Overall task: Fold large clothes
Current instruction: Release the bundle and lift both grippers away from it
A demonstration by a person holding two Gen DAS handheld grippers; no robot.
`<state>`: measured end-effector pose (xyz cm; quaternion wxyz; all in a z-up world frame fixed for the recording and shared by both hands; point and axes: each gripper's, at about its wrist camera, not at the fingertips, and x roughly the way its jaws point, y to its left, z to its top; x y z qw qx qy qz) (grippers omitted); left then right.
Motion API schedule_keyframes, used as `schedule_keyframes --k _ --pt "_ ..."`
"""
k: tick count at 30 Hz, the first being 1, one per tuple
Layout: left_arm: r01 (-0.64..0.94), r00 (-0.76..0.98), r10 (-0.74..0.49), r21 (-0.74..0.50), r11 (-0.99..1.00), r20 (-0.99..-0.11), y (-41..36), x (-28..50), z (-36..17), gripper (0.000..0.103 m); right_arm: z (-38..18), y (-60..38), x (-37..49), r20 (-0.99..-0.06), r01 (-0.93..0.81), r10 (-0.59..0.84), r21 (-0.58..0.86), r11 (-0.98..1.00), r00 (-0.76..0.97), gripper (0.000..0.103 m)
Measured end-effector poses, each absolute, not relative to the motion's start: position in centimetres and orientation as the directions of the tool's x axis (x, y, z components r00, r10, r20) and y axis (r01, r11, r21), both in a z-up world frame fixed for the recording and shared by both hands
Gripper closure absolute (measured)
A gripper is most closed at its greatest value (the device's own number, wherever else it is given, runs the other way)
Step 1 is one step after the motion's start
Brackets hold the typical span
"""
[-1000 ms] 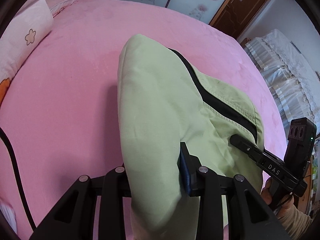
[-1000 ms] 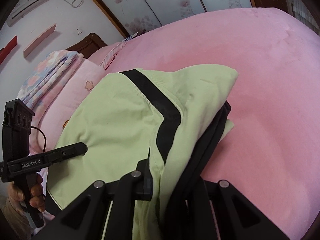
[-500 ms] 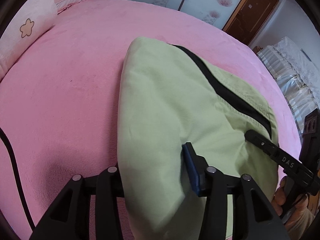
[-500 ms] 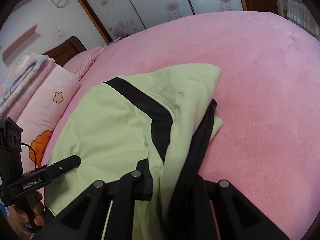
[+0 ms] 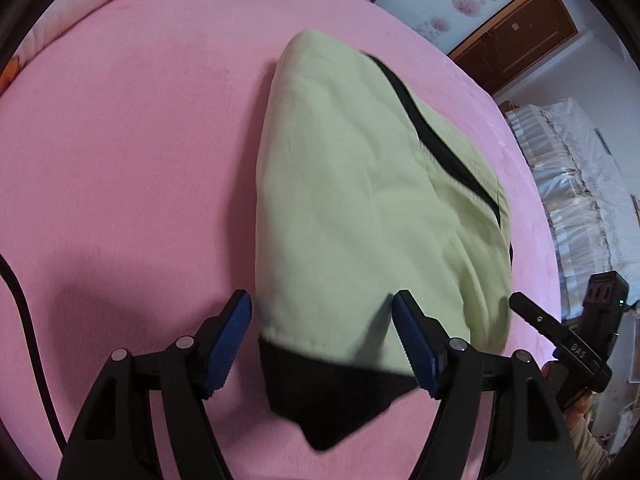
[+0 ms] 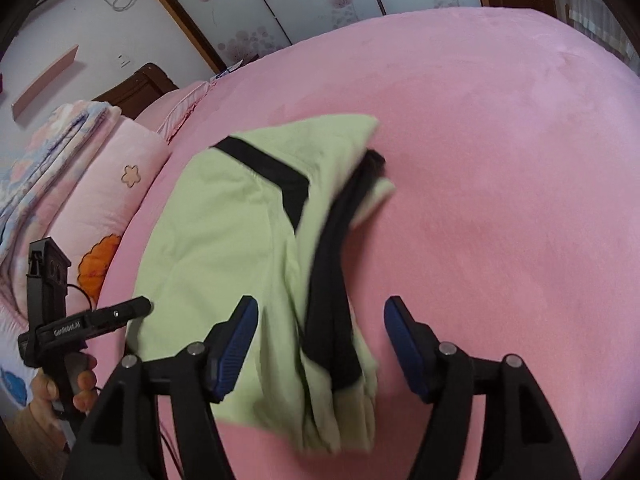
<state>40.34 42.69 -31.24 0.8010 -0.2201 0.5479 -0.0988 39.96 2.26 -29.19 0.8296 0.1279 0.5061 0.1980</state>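
Note:
A light green garment with black trim lies folded on the pink bed. In the left wrist view my left gripper is opening, its blue pads standing apart on either side of the garment's near edge without pressing it. The right wrist view shows the same garment, its near end blurred and dropping between the opening jaws of my right gripper, clear of both pads. The other gripper and a hand show at the left there, and the right one at the left view's right edge.
Pink pillows and folded floral bedding lie at the head of the bed. A white lace-covered piece stands beyond the bed's right side. A black cable crosses the sheet at left. Wardrobe doors line the far wall.
Both grippers sank toward the bed and let go of the garment: their jaws were shut on its edge before and now stand apart. The cloth has settled lower and flatter.

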Motion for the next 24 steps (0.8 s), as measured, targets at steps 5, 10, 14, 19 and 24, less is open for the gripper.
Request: schedule_keyframes --k 5,10,14,19,24 --pt "-0.134 0.365 -0.451 -0.525 0.841 -0.815 42.6 38.8 -33.6 0.032 -31.6 2.8 37.7 -0.814 -0.196 0.476 0.434 0.879 0.333 0.037" --pt "-0.125 0.375 -0.444 -0.519 0.846 -0.814 41.4 39.0 -34.3 0.046 -34.0 3.6 37.9 -0.824 -0.147 0.505 0.483 0.863 0.256 0.073" --pt "-0.090 0.352 -0.379 -0.434 0.896 -0.856 40.4 39.5 -34.5 0.052 -33.8 2.7 37.4 -0.781 -0.102 0.569 0.564 0.820 0.256 0.081" --pt "-0.121 0.357 -0.311 -0.374 0.919 -0.881 39.4 39.2 -33.0 0.047 -33.7 3.2 37.0 -0.809 -0.063 0.532 0.535 0.843 0.248 0.073" --pt "-0.150 0.364 -0.285 -0.358 0.922 -0.887 39.0 35.5 -28.8 0.044 -29.5 2.4 34.9 -0.819 -0.134 0.508 0.491 0.861 0.267 0.067"
